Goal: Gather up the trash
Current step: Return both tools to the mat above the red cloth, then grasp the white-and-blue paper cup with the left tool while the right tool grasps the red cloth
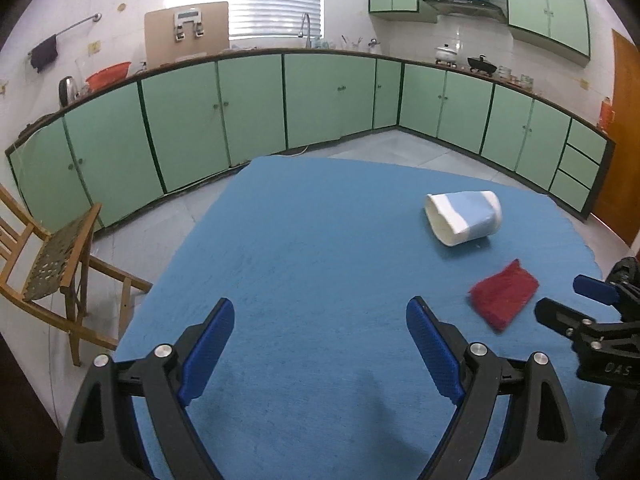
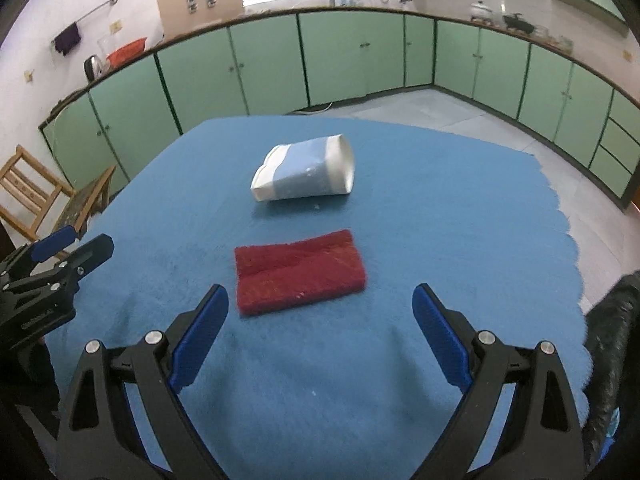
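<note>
Lying crushed: paper cup (image 2: 304, 170); fuzzy red pad (image 2: 299, 271); both claws wide, empty.

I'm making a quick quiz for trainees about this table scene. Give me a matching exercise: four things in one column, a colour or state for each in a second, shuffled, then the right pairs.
Things:
1. cup
2. cloth
3. right tongs
4. chair

States:
A. open, holding nothing
B. red, lying flat on the blue table cover
C. wooden, standing on the floor left of the table
D. white and light blue, lying on its side

Pairs: 1-D, 2-B, 3-A, 4-C
</note>
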A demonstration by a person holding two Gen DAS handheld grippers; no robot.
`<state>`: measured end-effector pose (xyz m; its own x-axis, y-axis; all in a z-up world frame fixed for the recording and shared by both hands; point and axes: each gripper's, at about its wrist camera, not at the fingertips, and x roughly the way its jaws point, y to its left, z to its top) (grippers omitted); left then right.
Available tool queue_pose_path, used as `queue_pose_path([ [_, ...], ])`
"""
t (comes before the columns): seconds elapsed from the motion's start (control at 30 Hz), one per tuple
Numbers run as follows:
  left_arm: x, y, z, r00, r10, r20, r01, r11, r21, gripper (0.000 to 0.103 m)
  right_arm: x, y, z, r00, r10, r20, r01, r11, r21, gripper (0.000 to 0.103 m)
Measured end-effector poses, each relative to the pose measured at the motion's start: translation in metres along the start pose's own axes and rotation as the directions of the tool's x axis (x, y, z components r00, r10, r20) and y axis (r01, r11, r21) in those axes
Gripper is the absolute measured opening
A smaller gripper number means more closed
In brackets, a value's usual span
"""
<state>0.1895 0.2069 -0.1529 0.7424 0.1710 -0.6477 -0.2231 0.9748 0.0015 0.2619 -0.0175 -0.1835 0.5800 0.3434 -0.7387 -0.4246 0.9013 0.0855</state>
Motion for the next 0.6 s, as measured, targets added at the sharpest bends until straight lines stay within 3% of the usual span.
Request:
queue_pose_path([
  [0.6, 0.015, 0.012, 0.005, 1.000, -0.003, -0.025, 0.002, 0.999, -0.036, 0.086, 0.040, 0.015, 0.008, 0.994, -0.013, -0.109, 0.007, 0.998, -0.055, 0.090],
])
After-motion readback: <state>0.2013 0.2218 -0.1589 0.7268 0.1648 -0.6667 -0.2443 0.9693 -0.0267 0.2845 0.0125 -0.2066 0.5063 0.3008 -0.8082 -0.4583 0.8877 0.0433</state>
